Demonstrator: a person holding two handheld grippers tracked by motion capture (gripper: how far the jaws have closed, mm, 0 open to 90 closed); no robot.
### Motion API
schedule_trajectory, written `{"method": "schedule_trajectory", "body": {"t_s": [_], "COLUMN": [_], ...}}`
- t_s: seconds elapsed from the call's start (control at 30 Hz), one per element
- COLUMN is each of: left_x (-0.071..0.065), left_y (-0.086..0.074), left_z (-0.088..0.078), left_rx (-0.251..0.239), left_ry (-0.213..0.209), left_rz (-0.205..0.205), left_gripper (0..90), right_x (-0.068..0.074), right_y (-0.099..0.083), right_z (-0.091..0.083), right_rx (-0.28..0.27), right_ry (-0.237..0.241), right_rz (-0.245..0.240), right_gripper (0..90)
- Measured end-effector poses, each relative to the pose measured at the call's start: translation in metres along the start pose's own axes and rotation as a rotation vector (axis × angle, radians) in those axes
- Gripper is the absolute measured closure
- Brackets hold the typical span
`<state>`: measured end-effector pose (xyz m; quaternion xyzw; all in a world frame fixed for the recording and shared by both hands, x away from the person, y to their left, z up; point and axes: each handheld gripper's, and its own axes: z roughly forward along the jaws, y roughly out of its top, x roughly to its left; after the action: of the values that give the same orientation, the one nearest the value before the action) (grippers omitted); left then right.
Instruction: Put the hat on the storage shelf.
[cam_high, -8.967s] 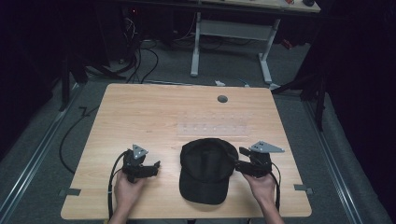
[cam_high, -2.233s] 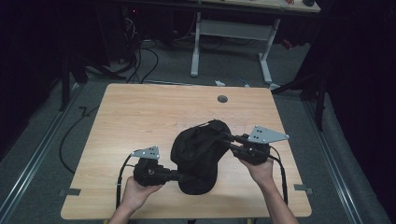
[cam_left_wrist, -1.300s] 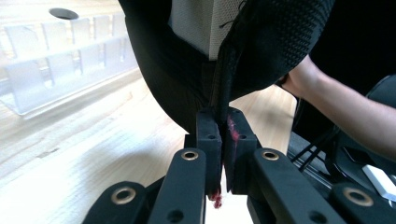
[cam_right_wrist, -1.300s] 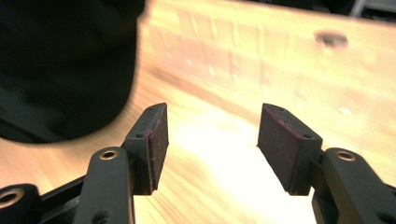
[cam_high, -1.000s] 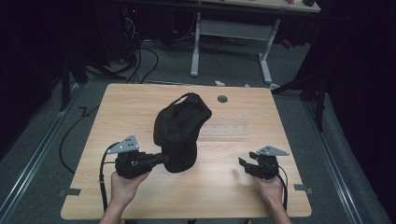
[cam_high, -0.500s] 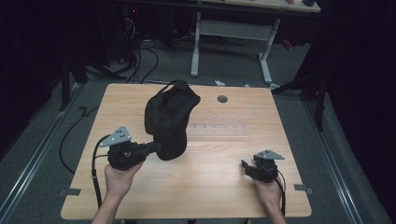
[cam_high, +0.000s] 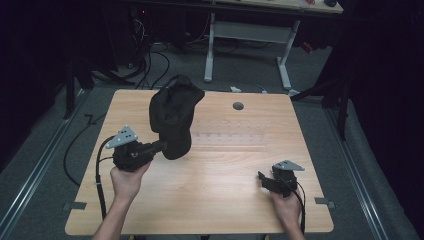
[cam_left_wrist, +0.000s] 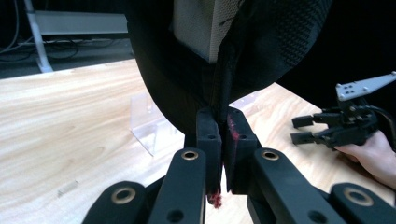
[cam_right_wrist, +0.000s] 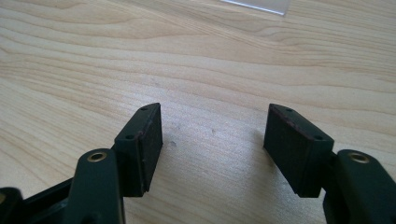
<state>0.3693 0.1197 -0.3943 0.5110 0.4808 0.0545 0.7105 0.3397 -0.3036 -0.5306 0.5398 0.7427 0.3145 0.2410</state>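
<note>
One black cap (cam_high: 172, 115), pinched at its edge by the left tool (cam_left_wrist: 219, 135) and raised off the surface (cam_high: 220, 190). Right tool (cam_right_wrist: 215, 140) spread wide, holding nothing

No readable text, label or number anywhere

We see a black cap (cam_high: 172, 116) hanging upright above the table's left half, its lower edge pinched between the left gripper's (cam_left_wrist: 219, 135) jaws.
</note>
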Motion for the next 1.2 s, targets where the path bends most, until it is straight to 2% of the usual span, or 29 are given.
{"method": "schedule_trajectory", "body": {"t_s": [0.27,0.53,0.8,0.97,1.2], "left_x": [-0.001,0.000,0.004,0.008,0.011], "left_y": [0.006,0.003,-0.002,-0.008,-0.012], "left_z": [0.022,0.044,0.064,0.074,0.080], "left_rx": [-0.019,-0.030,-0.026,-0.019,-0.022], "left_ry": [-0.002,-0.001,0.014,0.029,0.043], "left_rz": [0.027,0.030,0.055,0.082,0.094], "left_gripper": [86.6,86.6,86.6,86.6,86.6], "right_x": [0.000,0.000,0.000,0.000,0.000], "right_y": [0.000,0.000,0.000,0.000,0.000], "right_z": [0.000,0.000,0.000,0.000,0.000], "right_rx": [0.001,0.001,0.001,0.001,0.002], "right_ry": [0.001,0.001,0.001,0.002,0.003], "right_rz": [-0.001,0.000,-0.001,-0.001,-0.003], "right_gripper": [36.9,36.9,36.9,36.7,36.3]}}
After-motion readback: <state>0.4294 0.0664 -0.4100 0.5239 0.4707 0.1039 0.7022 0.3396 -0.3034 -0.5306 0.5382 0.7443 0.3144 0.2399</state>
